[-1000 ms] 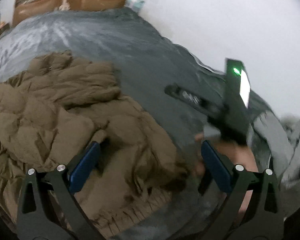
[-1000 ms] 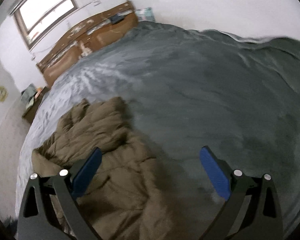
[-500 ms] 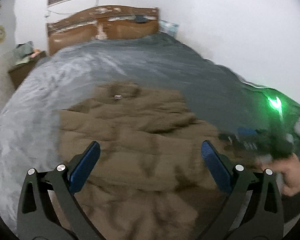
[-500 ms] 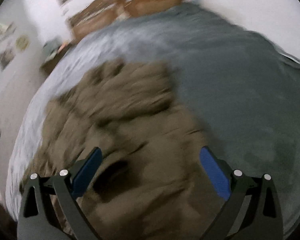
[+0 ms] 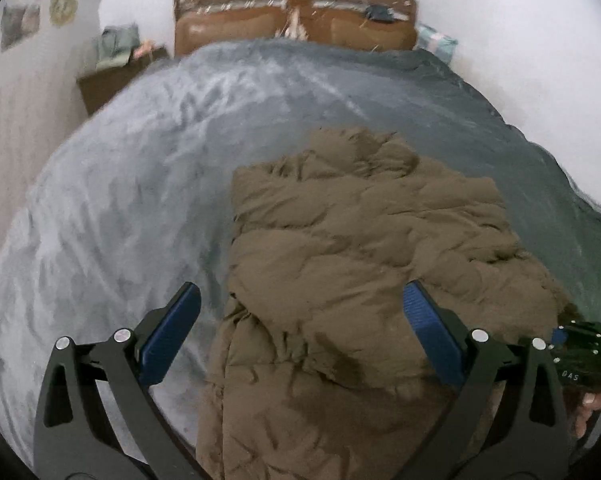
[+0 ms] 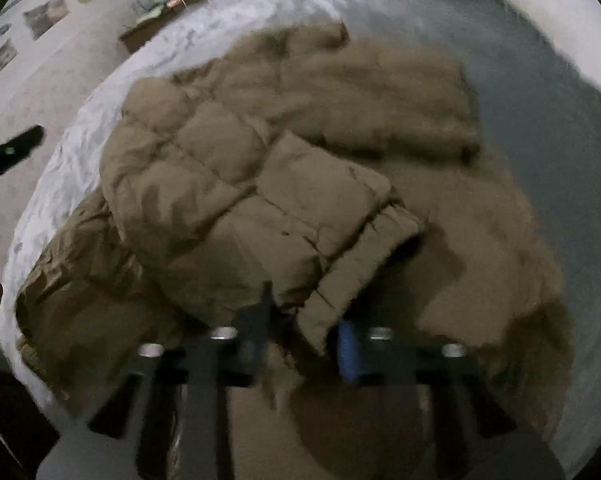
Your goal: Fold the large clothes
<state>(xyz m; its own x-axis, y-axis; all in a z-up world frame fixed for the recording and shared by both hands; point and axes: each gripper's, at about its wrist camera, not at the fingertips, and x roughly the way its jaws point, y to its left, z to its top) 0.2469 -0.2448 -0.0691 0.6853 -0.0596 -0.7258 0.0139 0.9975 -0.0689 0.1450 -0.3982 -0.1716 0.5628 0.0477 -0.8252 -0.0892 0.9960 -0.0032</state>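
A brown puffer jacket lies spread on the grey bedspread. My left gripper hangs open just above the jacket's near left edge, its blue pads wide apart and touching nothing. In the right wrist view a sleeve is folded across the jacket, its ribbed cuff pointing toward me. My right gripper is closing, its jaws nearly together with the cuff's end pinched between them; the picture is blurred there.
A wooden headboard and a nightstand with clutter stand at the far end. White walls run along both sides of the bed. The right gripper's body and a hand show at the left wrist view's right edge.
Both views swung over the jacket, toward the headboard. The right gripper's jaws went from wide open to nearly together on the sleeve cuff. The left gripper stayed open.
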